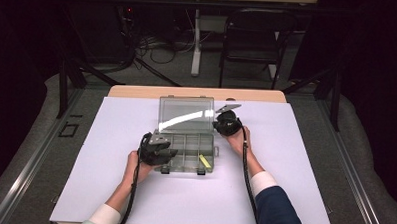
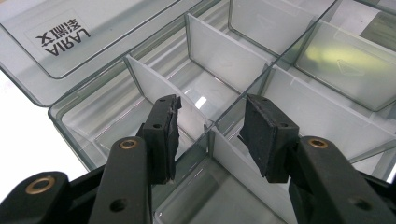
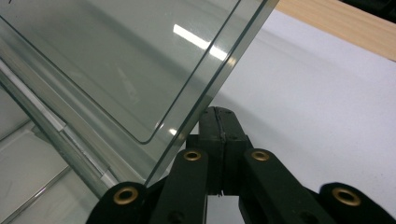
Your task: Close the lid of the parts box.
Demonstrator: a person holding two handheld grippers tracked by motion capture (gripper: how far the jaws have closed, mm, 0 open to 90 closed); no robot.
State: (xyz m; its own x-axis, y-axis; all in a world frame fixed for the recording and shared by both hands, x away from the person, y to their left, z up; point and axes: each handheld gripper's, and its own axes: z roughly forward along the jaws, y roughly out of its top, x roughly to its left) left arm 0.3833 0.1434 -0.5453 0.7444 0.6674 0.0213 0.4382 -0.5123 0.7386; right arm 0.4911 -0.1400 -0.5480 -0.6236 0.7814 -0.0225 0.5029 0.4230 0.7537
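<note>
A clear plastic organiser box (image 1: 185, 147) lies at the middle of the white mat with its lid (image 1: 185, 114) standing open at the back. A small yellow piece (image 1: 205, 161) lies in a front right compartment. My left gripper (image 1: 157, 150) is at the box's front left corner. In the left gripper view it (image 2: 212, 135) is open, its pads (image 2: 163, 133) on either side of a white divider (image 2: 224, 154) without touching it. My right gripper (image 1: 227, 122) sits at the lid's right edge. Its jaws (image 3: 218, 114) are shut on nothing, and the lid's edge (image 3: 205, 98) leans across its left side.
The white mat (image 1: 133, 190) covers a wooden table (image 1: 197, 93), with bare mat on both sides of the box. Beyond the table stand a black chair (image 1: 254, 39) and loose cables on the floor. The lid carries a printed label (image 2: 58, 35).
</note>
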